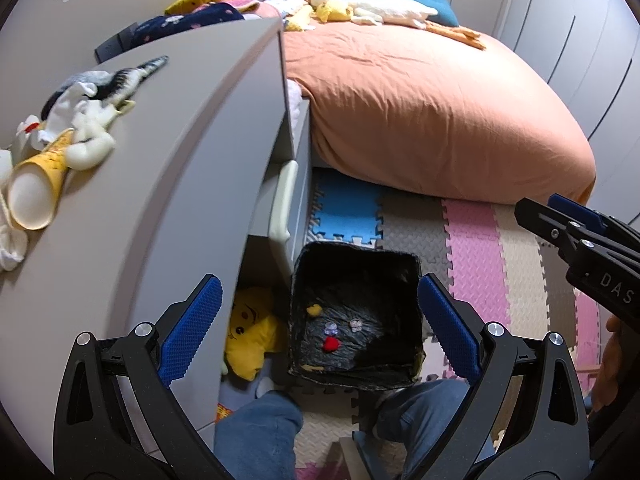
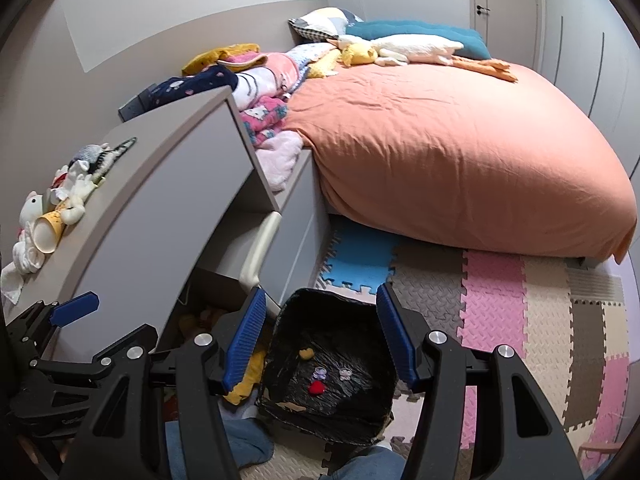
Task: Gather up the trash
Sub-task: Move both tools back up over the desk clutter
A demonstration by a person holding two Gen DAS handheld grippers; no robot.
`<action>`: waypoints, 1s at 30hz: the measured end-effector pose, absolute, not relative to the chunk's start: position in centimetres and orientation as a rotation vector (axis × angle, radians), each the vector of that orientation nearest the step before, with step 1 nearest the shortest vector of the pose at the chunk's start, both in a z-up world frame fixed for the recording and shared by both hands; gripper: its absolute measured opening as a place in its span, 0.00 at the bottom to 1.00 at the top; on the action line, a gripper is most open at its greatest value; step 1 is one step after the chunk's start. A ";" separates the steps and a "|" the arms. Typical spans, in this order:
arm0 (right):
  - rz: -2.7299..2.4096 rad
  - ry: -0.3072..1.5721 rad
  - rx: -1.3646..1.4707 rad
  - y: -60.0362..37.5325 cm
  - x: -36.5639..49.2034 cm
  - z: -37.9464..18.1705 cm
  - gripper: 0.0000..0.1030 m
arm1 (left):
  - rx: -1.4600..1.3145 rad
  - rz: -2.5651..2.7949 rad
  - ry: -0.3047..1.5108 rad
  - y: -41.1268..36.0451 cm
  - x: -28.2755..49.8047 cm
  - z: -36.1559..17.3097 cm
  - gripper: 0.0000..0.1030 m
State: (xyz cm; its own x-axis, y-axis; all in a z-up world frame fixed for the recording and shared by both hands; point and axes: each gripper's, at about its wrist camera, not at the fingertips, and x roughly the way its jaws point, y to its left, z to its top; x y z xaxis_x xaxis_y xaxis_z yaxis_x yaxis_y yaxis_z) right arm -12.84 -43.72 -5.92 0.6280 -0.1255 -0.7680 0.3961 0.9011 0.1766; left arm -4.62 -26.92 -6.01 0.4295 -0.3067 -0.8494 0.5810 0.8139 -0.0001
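A black-lined trash bin (image 1: 356, 268) stands on the foam mat against the desk. On its bottom lie a red heart (image 1: 331, 344), a yellow scrap (image 1: 314, 310) and some small clear bits. My left gripper (image 1: 320, 328) hangs over the bin, jaws wide open with nothing between them. My right gripper (image 2: 320, 342) also hovers above the bin (image 2: 328, 312), open and holding nothing; the red heart (image 2: 317, 387) shows below it. Each gripper appears at the edge of the other's view: the right gripper (image 1: 536, 210) and the left gripper (image 2: 126, 314).
The grey desk (image 1: 168, 168) on the left carries a yellow paper cup (image 1: 34, 196), white plush toys and socks. A yellow plush (image 1: 250, 332) lies under it. A person's jeans legs (image 1: 260, 432) flank the bin. A bed with an orange duvet (image 1: 420, 112) lies beyond.
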 end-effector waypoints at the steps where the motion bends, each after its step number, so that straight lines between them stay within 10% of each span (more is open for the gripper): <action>1: -0.296 0.835 0.341 -43.4 -12.5 -5.5 0.57 | 0.311 -0.561 0.976 -26.7 -4.5 -5.7 0.92; 30: 0.000 0.773 0.216 -30.5 -1.0 -0.1 0.57 | 0.169 -0.231 0.864 -10.8 2.6 1.8 0.92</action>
